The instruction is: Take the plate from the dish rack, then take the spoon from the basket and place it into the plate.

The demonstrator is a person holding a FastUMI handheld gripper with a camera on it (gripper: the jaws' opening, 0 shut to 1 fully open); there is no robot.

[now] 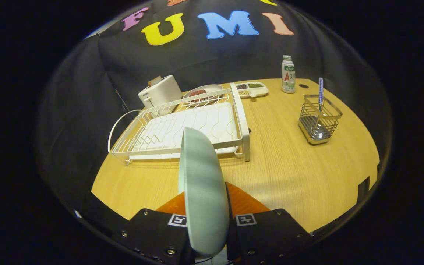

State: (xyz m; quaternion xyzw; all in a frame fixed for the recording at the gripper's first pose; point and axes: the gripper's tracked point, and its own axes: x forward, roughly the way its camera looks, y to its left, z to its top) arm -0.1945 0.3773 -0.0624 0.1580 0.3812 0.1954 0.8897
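A pale green plate stands on edge between my two fingers, and my gripper is shut on it, holding it above the wooden table. Beyond the plate lies the white wire dish rack, which holds no dishes. To the right, past the fingers, a wire basket stands on the table. A spoon with a blue-and-white handle stands upright in it.
Behind the rack sit a white toaster, a plate with reddish food and a small divided tray. A white bottle stands at the back, left of the basket. Bare tabletop stretches between the rack and the basket.
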